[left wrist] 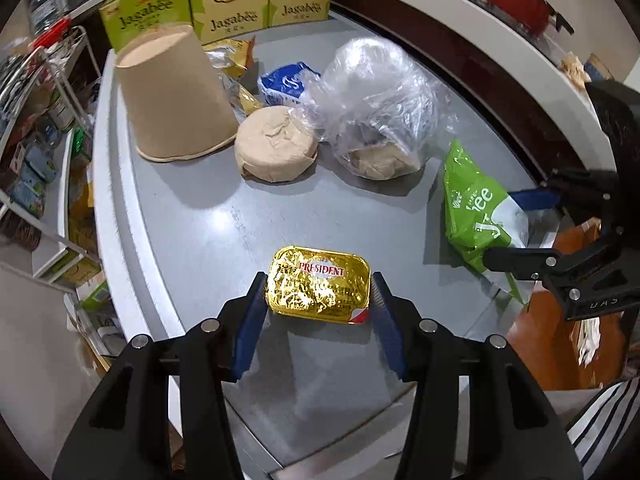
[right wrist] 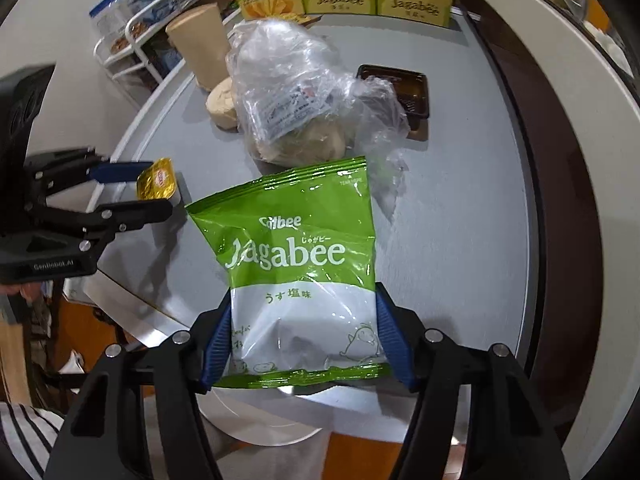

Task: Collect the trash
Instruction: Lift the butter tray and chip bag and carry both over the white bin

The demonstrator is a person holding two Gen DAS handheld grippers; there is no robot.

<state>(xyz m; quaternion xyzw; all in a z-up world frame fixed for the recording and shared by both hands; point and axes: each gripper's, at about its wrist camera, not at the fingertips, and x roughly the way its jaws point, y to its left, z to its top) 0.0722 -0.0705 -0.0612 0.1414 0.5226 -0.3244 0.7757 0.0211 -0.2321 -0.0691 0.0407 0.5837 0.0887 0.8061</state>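
You are gripping one piece of trash in each hand-held gripper over the grey bench [left wrist: 192, 216].

Your left hand-held gripper [left wrist: 319, 295] is pinching the gold butter packet [left wrist: 319, 284] between its pads; your right hand-held gripper [right wrist: 304, 332] is squeezing the green Jagabee bag [right wrist: 296, 264], seemingly lifted. Beyond, an upturned paper cup [left wrist: 176, 96] and a clear plastic bag [left wrist: 372, 104] are sitting.
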